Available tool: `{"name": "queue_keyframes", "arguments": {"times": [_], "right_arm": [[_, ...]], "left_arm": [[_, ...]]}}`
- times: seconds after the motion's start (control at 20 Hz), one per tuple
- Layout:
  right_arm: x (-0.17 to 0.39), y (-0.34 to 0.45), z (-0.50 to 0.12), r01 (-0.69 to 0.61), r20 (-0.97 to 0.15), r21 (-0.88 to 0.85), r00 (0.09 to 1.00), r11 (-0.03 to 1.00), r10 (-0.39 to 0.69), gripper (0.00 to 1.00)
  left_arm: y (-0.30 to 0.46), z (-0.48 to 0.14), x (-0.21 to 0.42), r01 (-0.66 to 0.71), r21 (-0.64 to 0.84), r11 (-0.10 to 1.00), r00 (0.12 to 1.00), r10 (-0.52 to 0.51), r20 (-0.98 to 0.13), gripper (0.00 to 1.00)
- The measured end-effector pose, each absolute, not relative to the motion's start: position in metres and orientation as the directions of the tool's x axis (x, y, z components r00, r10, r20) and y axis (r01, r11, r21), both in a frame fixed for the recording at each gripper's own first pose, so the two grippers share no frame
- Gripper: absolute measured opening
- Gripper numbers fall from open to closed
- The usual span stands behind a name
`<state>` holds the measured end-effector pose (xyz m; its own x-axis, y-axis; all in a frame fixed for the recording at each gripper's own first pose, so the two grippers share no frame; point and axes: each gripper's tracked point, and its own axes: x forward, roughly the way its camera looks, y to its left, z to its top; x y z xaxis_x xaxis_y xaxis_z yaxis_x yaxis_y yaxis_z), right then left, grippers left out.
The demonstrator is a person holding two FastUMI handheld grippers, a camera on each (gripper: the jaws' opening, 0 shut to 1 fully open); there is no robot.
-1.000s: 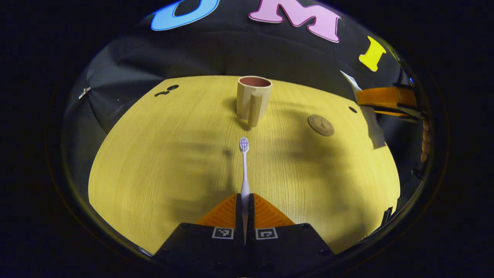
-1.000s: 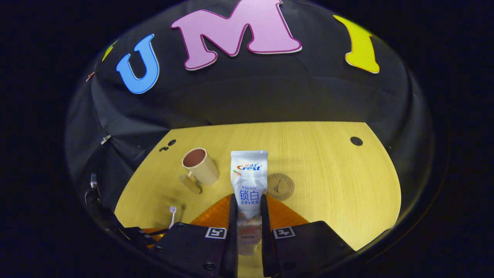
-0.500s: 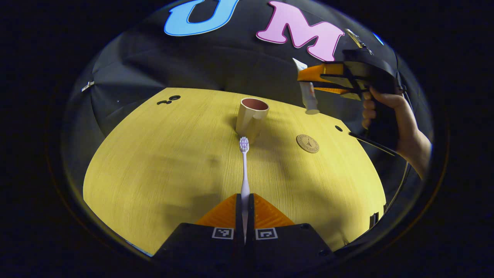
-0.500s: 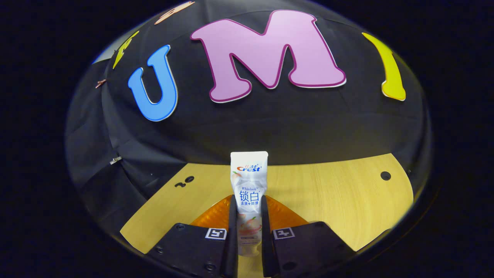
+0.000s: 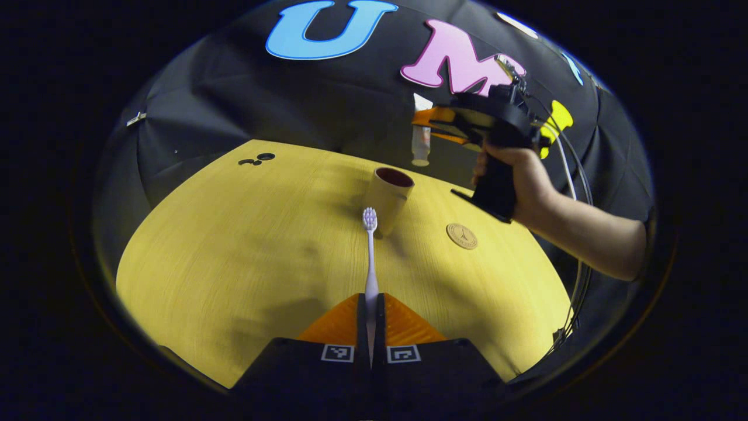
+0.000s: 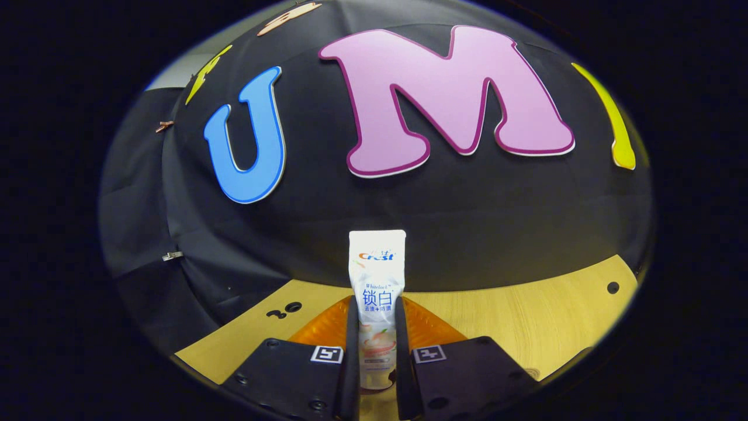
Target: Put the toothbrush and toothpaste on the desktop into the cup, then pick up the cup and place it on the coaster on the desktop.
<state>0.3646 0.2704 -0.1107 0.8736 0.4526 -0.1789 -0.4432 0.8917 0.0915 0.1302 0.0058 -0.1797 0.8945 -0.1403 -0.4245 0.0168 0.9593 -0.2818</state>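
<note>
Currently left gripper (image 5: 370,310) clamped on white plastic toothbrush (image 5: 370,257); right gripper (image 6: 377,345) clamped on white toothpaste tube (image 6: 377,280), hanging cap-down above beige cup (image 5: 388,196).

Each gripper body was black with square black-and-white markers near its ribbed jaws. The right gripper (image 5: 422,120) had a black pistol handle, thin cables trailing behind, and a bare forearm (image 5: 590,231).

White toothbrush (image 5: 370,257) bristles-forward, near beige cup (image 5: 388,197); toothpaste (image 6: 376,304) upright; round coaster (image 5: 461,236) right of cup.
</note>
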Motion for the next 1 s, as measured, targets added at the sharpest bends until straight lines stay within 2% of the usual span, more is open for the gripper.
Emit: {"name": "queue_keyframes", "arguments": {"times": [0.15, 0.5, 0.7, 0.75, 0.8, 0.85, 0.9, 0.95, 1.0], "right_arm": [[0.375, 0.274, -0.126, -0.445, -0.158, 0.066, 0.879, 0.893, 0.449, 0.28], [0.381, 0.28, -0.15, -0.443, -0.13, 0.068, 0.885, 0.894, 0.448, 0.29], [0.374, 0.287, -0.171, -0.467, -0.147, 0.07, 0.869, 0.882, 0.472, 0.35], [0.372, 0.287, -0.177, -0.47, -0.159, 0.065, 0.866, 0.88, 0.474, 0.41], [0.368, 0.288, -0.185, -0.479, -0.176, 0.069, 0.858, 0.875, 0.483, 0.43], [0.362, 0.29, -0.191, -0.493, -0.187, 0.081, 0.846, 0.866, 0.499, 0.39], [0.356, 0.29, -0.195, -0.498, -0.191, 0.083, 0.842, 0.863, 0.504, 0.41], [0.354, 0.287, -0.196, -0.494, -0.186, 0.073, 0.847, 0.866, 0.498, 0.5], [0.352, 0.286, -0.197, -0.499, -0.184, 0.077, 0.844, 0.863, 0.505, 0.65]], "left_arm": [[0.014, -0.163, 0.135, 0.038, -0.307, 0.951, 0.92, -0.153, -0.36, 0.06], [0.024, -0.162, 0.133, 0.019, -0.364, 0.931, 0.93, -0.15, -0.336, 0.06], [0.019, -0.166, 0.134, 0.029, -0.362, 0.932, 0.932, -0.156, -0.328, 0.06], [0.017, -0.168, 0.135, 0.029, -0.36, 0.932, 0.931, -0.156, -0.329, 0.06], [0.014, -0.169, 0.137, 0.03, -0.362, 0.932, 0.931, -0.158, -0.33, 0.06], [0.01, -0.17, 0.138, 0.034, -0.365, 0.931, 0.931, -0.162, -0.327, 0.06], [0.008, -0.169, 0.14, 0.04, -0.369, 0.929, 0.932, -0.168, -0.321, 0.06], [0.005, -0.168, 0.142, 0.049, -0.371, 0.927, 0.933, -0.175, -0.315, 0.06], [0.003, -0.167, 0.145, 0.055, -0.368, 0.928, 0.933, -0.179, -0.313, 0.06]]}}
